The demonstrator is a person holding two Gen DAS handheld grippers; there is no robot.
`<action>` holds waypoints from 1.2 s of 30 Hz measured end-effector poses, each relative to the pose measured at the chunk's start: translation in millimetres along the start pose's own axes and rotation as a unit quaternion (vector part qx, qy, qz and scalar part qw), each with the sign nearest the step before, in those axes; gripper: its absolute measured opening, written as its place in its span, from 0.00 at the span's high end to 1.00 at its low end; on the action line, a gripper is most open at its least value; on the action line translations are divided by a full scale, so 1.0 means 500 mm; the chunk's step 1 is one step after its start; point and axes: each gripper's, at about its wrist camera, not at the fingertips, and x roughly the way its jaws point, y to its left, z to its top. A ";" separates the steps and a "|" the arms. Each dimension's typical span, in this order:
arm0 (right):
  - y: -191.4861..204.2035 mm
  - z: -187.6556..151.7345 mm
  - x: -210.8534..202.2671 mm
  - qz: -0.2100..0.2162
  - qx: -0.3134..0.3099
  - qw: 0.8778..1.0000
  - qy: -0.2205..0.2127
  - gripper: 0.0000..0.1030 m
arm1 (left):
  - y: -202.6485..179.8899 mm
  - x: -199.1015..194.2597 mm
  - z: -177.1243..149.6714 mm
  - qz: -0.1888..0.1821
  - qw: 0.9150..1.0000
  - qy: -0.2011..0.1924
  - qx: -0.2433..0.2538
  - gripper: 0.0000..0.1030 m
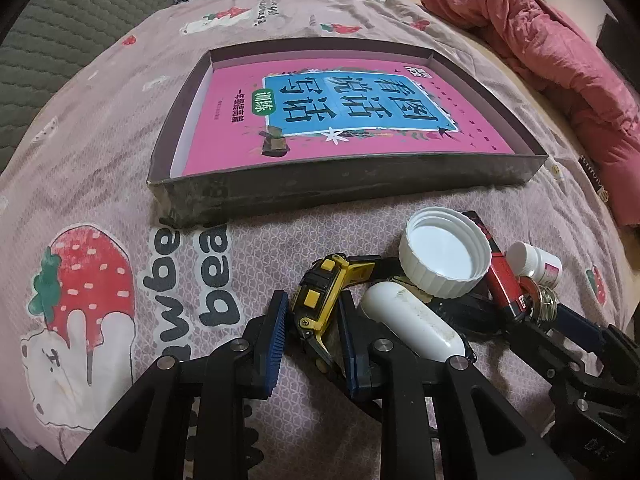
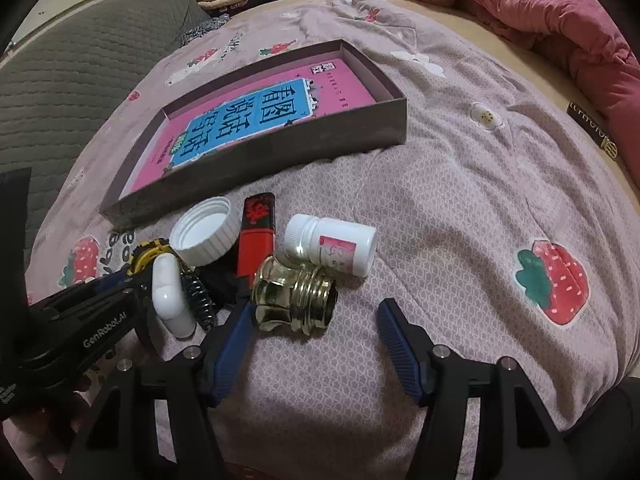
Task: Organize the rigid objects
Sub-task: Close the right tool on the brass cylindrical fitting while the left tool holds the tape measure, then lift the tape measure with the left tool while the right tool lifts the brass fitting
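Note:
A pile of small objects lies on the bed in front of a shallow dark box [image 1: 348, 178] [image 2: 256, 168] that holds a pink book [image 1: 340, 120]. My left gripper [image 1: 314, 312] has its jaws around a yellow and black watch [image 1: 324, 300], close on both sides; whether the pads press it I cannot tell. Beside it lie a white capsule-shaped case [image 1: 412, 326] [image 2: 172, 292], a white cap [image 1: 446, 256] [image 2: 206, 236], a red and black box [image 1: 500, 272] [image 2: 258, 236], a white pill bottle [image 1: 536, 262] [image 2: 332, 248] and a gold metal fitting [image 2: 296, 300]. My right gripper [image 2: 316, 312] is open, its jaws either side of the gold fitting.
The bed is covered with a pink strawberry-print quilt [image 2: 460, 200]. A red padded jacket [image 1: 540, 52] [image 2: 520, 8] lies at the far right. A grey quilted cushion [image 1: 80, 20] [image 2: 80, 72] is at the far left. A black spring clip [image 2: 196, 296] lies in the pile.

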 end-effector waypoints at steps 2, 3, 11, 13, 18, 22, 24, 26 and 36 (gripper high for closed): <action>0.001 0.001 -0.005 -0.002 -0.004 1.000 -0.006 0.41 | 0.002 0.000 -0.001 -0.002 1.000 0.001 -0.001 0.77; 0.001 0.000 -0.007 -0.003 -0.006 1.000 -0.009 0.43 | 0.003 0.000 -0.002 -0.002 1.000 0.001 -0.002 0.76; -0.014 -0.002 0.000 0.007 -0.006 1.000 -0.008 0.56 | -0.001 -0.002 -0.002 0.003 1.000 0.000 0.001 0.75; -0.015 0.001 0.006 0.018 -0.008 1.000 -0.006 0.61 | -0.001 0.000 -0.001 0.002 1.000 0.000 0.000 0.75; -0.025 0.004 0.010 0.036 -0.009 0.999 -0.012 0.67 | 0.000 0.006 0.006 0.002 1.000 0.001 -0.002 0.74; -0.028 0.004 -0.007 0.018 -0.028 0.999 -0.031 0.67 | 0.004 0.007 0.007 -0.005 1.000 -0.002 -0.005 0.74; -0.032 0.004 -0.015 0.016 -0.028 0.999 -0.038 0.67 | 0.009 0.003 0.006 -0.012 1.000 -0.006 -0.009 0.75; -0.037 0.007 -0.021 0.015 -0.025 0.999 -0.043 0.67 | 0.013 0.001 0.004 -0.016 1.000 -0.007 -0.014 0.75; -0.028 0.008 -0.054 0.016 -0.041 0.997 -0.069 0.67 | 0.021 -0.044 0.003 -0.004 0.999 -0.040 -0.013 0.76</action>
